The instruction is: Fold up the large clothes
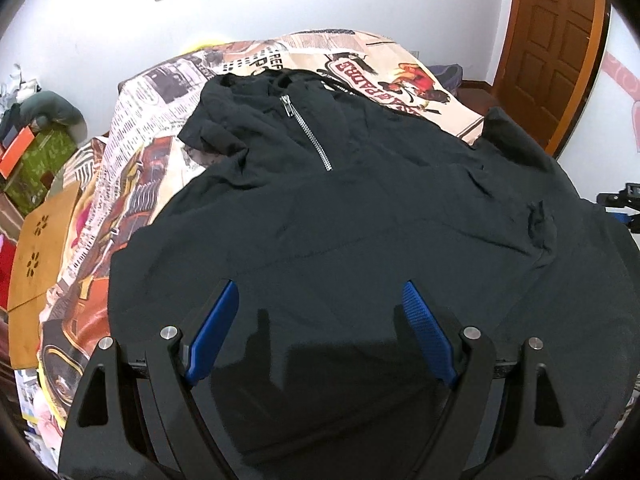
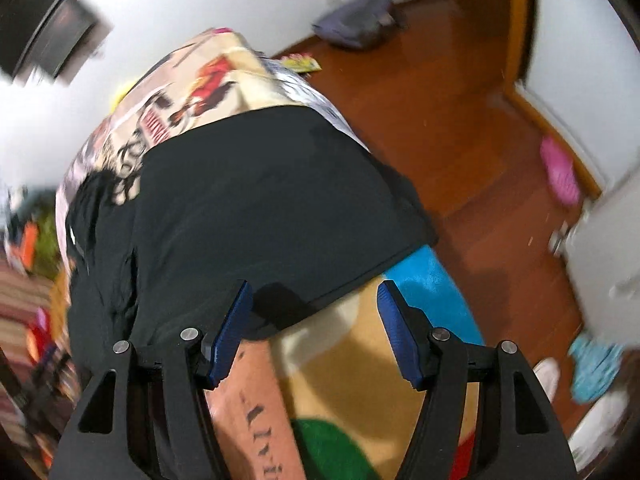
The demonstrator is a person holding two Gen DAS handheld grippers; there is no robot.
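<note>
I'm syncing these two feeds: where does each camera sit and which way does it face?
Left wrist: above the black garment, facing along the bed toward its zipper and the door; own open jaws show.
Right wrist: tilted down over the garment's hem, toward the floor; open jaws show.
Shared: garment, printed bedcover.

Both grippers spread wide, nothing held.
Left gripper (image 1: 320, 296) points forward, blue pads (image 1: 212, 332) apart; right gripper (image 2: 316, 296) angles downward, equally parted.

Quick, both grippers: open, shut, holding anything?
Left gripper: open, empty, over the black zip-neck garment.
Right gripper: open, empty, at the garment's edge on the printed blanket.
</note>
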